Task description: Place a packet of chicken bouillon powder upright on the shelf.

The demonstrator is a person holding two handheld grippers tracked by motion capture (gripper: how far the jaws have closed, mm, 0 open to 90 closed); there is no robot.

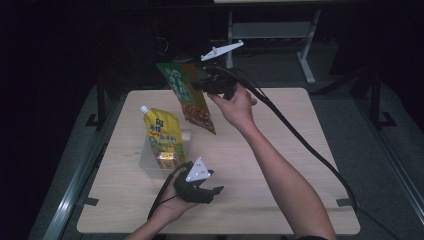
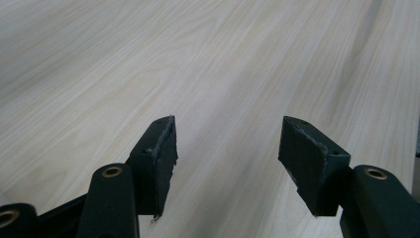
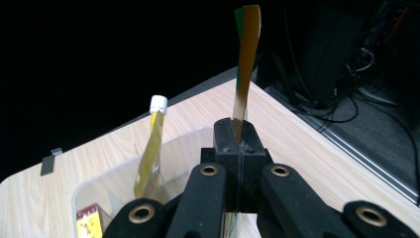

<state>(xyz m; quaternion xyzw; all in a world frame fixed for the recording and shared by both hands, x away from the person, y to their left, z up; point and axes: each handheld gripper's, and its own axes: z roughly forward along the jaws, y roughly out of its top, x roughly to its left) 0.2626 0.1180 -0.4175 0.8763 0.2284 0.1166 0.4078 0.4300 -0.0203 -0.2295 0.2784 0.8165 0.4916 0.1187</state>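
Your right tongs (image 3: pixel 237 148) are clamped on the edge of a flat pouch (image 1: pixel 192 95), which you hold in the air above the far side of the surface (image 1: pixel 280 150). In the right gripper view the pouch (image 3: pixel 246 54) stands edge-on, rising straight out of the closed jaws. Just below and to the left sits a clear bin (image 1: pixel 186 135) with a yellow spouted pouch (image 1: pixel 162 131) standing in it and a small yellow box (image 1: pixel 166 160) at its near end.

Your left tongs (image 1: pixel 210 192) hang apart and empty near the front of the surface, jaws spread over bare wood (image 2: pixel 223 74).

The step in hand looks like setting the pouch into the bin. To do it well, keep the grip firm, since the hold is only on a thin edge and the pouch could swing or slip. Bring it over the free space beside the spouted pouch, lower its bottom corner inside the wall first, and let go only once it rests on something. Mind the spouted pouch: a nudge could tip it.

The pouch is flat and flexible, green at the top with brown and orange print lower down, tilted with one corner pointing down.
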